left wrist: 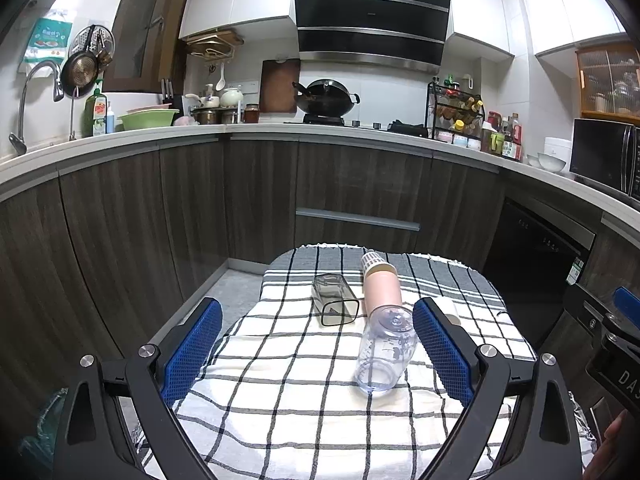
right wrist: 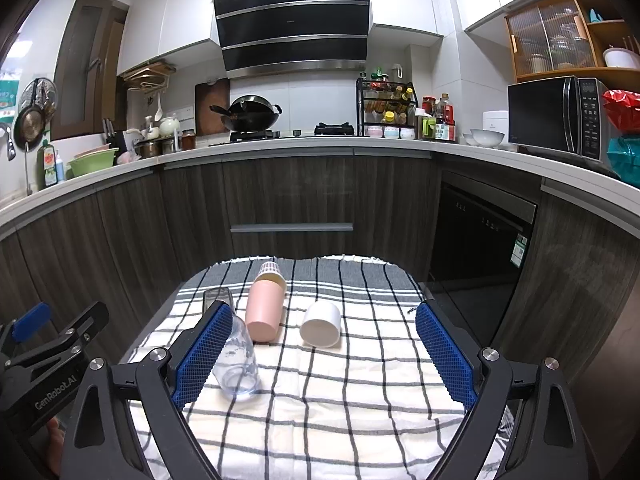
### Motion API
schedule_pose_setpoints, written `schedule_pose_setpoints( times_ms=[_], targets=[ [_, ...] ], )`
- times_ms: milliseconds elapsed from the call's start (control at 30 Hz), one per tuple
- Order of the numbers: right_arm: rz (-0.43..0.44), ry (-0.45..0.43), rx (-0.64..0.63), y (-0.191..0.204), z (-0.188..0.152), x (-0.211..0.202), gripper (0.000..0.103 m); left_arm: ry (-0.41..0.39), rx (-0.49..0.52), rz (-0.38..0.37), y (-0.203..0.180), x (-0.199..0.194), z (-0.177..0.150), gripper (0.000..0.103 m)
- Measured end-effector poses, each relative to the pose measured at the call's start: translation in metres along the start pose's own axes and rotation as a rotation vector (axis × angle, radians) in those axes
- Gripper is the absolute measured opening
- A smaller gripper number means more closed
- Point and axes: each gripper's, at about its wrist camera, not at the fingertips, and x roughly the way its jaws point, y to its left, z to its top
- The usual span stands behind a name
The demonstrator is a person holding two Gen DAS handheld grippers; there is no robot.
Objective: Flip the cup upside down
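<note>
Several cups lie on their sides on a checked cloth [left wrist: 280, 400] over a small table. A clear plastic cup [left wrist: 386, 350] lies nearest, mouth toward me; it also shows in the right wrist view [right wrist: 238, 364]. A pink cup [left wrist: 382, 286] with a cream rim lies behind it [right wrist: 264, 310]. A smoky square glass [left wrist: 334, 300] lies to the left [right wrist: 218, 296]. A white cup [right wrist: 321, 324] lies to the right, mostly hidden in the left wrist view. My left gripper [left wrist: 318, 356] is open and empty, short of the cups. My right gripper [right wrist: 324, 356] is open and empty.
Dark wood cabinets and a white counter curve behind the table. A wok [right wrist: 250, 116], a spice rack [right wrist: 386, 110] and a microwave [right wrist: 560, 118] stand on the counter. A black dishwasher door [right wrist: 480, 256] is to the right. Floor [left wrist: 236, 292] lies left of the table.
</note>
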Motion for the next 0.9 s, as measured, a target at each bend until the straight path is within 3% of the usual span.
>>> schedule_pose_setpoints(
  times_ms=[900],
  targets=[
    [-0.001,0.005,0.004,-0.0017,-0.0027,0.0012,0.093,0.009,0.003,0.015,-0.0004,0.0051,-0.0038,0.097]
  ],
)
